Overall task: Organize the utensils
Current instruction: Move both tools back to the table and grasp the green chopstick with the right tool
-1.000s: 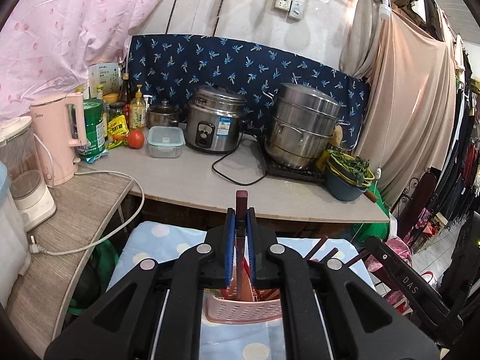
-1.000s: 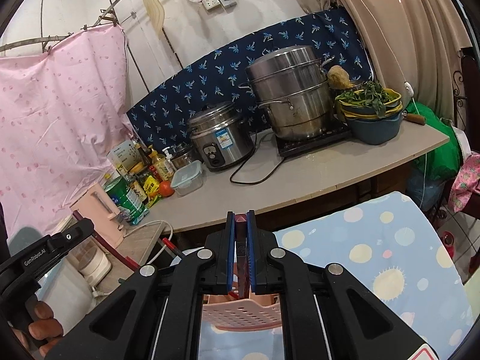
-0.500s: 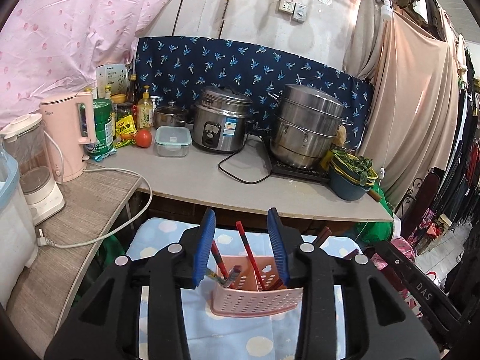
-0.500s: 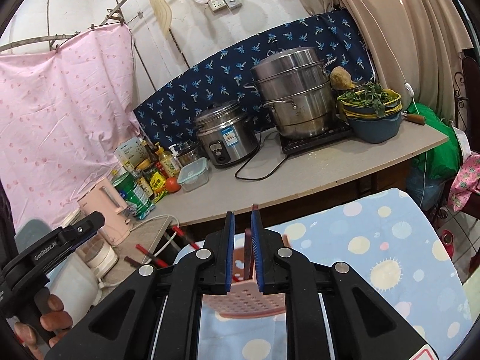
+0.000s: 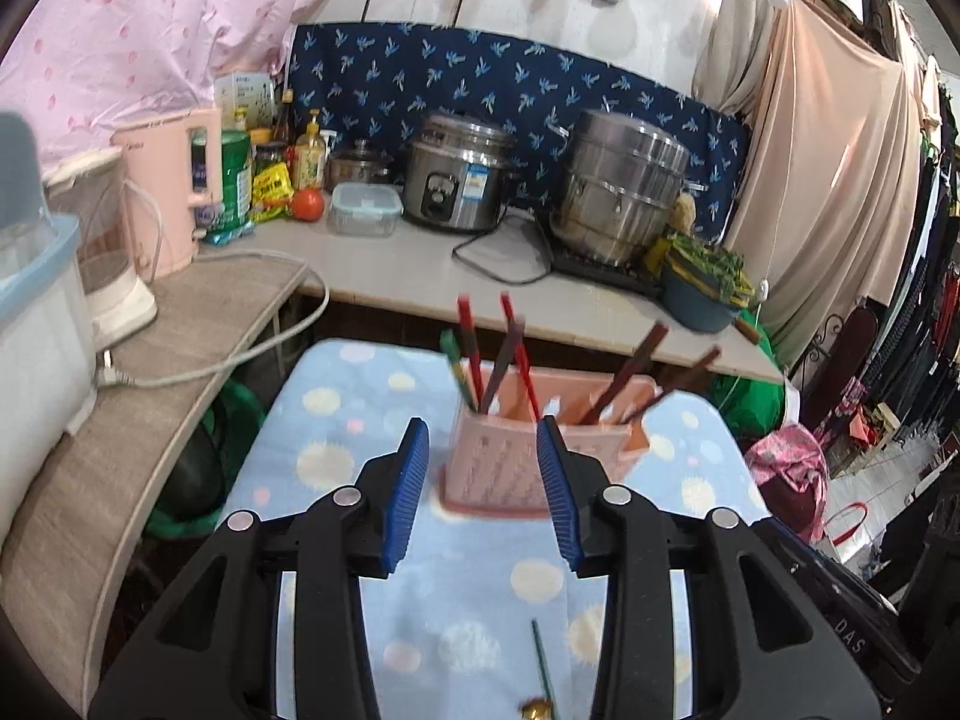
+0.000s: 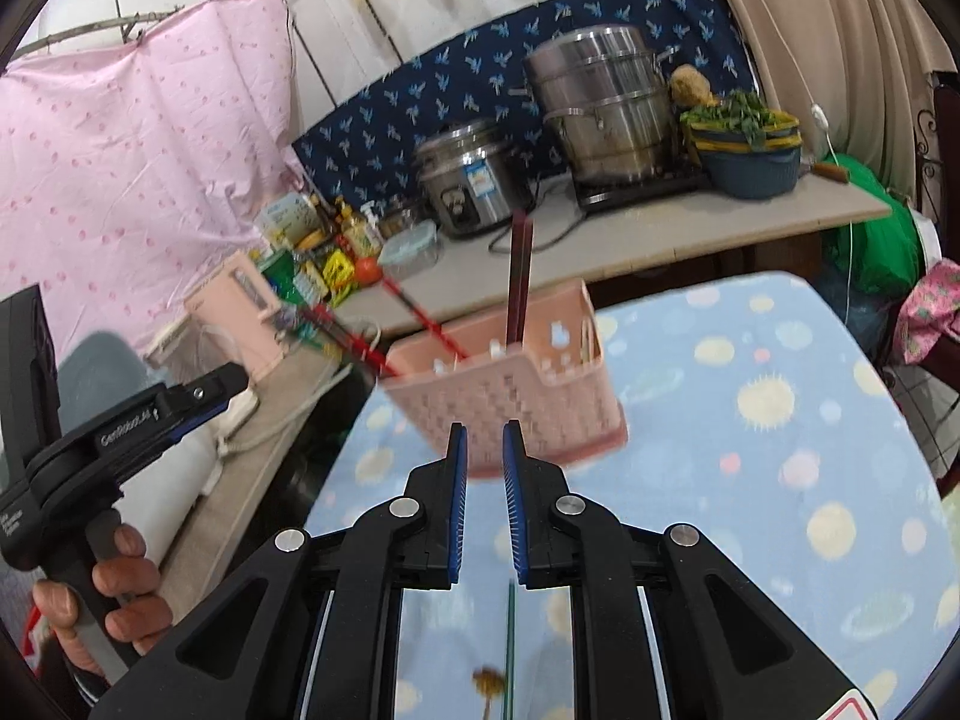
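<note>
A pink perforated utensil basket (image 5: 528,450) stands on the blue dotted cloth (image 5: 336,450) and holds several red, brown and green chopsticks (image 5: 516,354). My left gripper (image 5: 483,483) is open and empty, just in front of the basket. In the right wrist view the basket (image 6: 510,402) holds dark chopsticks (image 6: 519,276) upright and red ones leaning left. My right gripper (image 6: 480,480) is open with a narrow gap, empty, just before the basket. A thin green utensil with a gold end (image 6: 509,648) lies on the cloth below my right gripper; it also shows in the left wrist view (image 5: 543,672).
A counter (image 5: 420,264) behind the cloth carries a rice cooker (image 5: 456,186), a steel steamer pot (image 5: 618,192), a pink kettle (image 5: 168,192), bottles and a bowl of greens (image 5: 702,282). A side shelf (image 5: 120,432) runs along the left. Clothes hang at right.
Both grippers opened and let go of their chopsticks, which now stand in the basket. Both pulled back from the basket toward me.
</note>
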Motion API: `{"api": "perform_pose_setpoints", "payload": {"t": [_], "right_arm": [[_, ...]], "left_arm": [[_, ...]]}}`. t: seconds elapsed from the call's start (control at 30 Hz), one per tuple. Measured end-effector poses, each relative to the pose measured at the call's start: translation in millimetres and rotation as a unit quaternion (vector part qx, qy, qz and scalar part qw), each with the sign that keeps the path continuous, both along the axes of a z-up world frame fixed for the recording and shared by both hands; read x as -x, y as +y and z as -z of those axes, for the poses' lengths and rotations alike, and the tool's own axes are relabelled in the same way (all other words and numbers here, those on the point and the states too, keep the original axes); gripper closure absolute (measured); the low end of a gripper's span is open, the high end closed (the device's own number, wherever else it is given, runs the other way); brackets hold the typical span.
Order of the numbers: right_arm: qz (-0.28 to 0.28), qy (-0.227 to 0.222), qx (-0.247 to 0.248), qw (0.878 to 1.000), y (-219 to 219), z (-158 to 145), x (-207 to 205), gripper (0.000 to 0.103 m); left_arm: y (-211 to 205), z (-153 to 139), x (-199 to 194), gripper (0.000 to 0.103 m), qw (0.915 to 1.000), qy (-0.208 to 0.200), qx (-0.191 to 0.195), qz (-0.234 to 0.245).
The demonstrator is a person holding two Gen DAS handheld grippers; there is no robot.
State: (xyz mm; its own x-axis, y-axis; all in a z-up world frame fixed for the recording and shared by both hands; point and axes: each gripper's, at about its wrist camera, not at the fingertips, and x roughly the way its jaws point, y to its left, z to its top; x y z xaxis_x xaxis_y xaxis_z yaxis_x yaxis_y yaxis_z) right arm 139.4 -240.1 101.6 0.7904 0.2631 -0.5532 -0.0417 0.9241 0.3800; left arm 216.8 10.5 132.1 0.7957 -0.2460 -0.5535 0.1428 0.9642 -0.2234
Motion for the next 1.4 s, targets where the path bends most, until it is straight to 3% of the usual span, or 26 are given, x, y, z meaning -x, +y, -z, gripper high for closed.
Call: {"api": "perform_pose_setpoints", "payload": {"t": [0.17,0.43,0.73,1.13,1.27,1.4], "right_arm": [[-0.015,0.034,0.027,0.999,16.9,33.0,38.1,0.089],[-0.043,0.088,0.084,0.992,44.4,89.2,89.6,0.089],[-0.054,0.137,0.088,0.985,55.0,134.6,116.4,0.089],[-0.068,0.158,0.092,0.981,64.2,151.4,125.9,0.089],[-0.07,0.159,0.1,0.98,68.0,154.7,127.7,0.089],[-0.068,0.155,0.104,0.98,67.6,155.8,128.0,0.092]], "left_arm": [[0.3,35.1,27.8,0.067,0.9993,0.037,-0.005,0.009],[-3.6,97.2,75.4,0.067,0.9948,0.087,-0.046,0.026],[2.5,151.4,109.6,0.067,0.9877,0.146,-0.047,0.03],[-3.8,176.2,126.6,0.067,0.9811,0.179,-0.059,0.045],[-7.1,178.6,129.6,0.059,0.9804,0.18,-0.062,0.05],[-11.1,179.6,132.8,0.058,0.9796,0.181,-0.066,0.057]]}}
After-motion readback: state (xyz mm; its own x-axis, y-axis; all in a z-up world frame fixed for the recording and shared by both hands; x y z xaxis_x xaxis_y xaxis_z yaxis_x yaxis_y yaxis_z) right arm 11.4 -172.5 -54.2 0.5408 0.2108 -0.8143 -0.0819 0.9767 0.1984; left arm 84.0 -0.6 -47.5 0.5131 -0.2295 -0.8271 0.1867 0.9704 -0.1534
